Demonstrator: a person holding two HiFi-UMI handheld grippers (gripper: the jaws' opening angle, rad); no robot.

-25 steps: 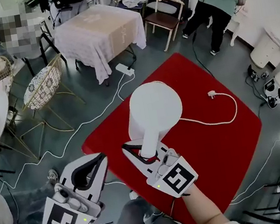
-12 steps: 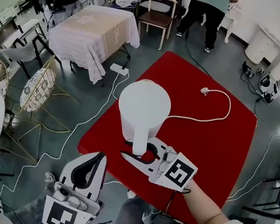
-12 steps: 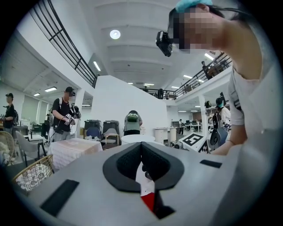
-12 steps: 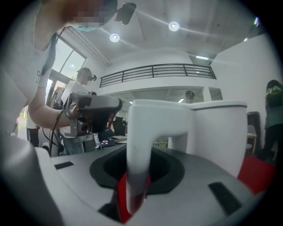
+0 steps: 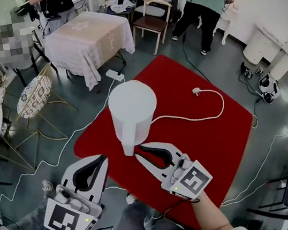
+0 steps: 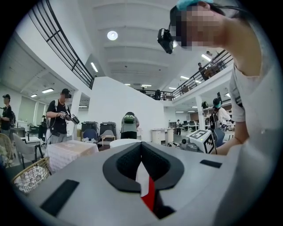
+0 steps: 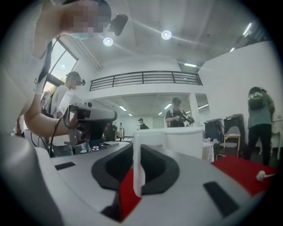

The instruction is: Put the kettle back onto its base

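underneath, the kettle [image 5: 133, 105] hides its footing; only a cord [image 5: 188, 120] trails out.

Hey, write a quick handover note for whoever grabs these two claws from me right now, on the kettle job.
Left claw: shut, empty, near the table's front edge.
Right claw: open, its jaws have just been opening; the kettle's handle lines up with the gap, not gripped.
Kettle: upright on the red table; cord runs from under it to the loose plug. Base hidden beneath.
Done: kettle looks set down on its base.
Left: probably just draw the right claw back and check the seating.
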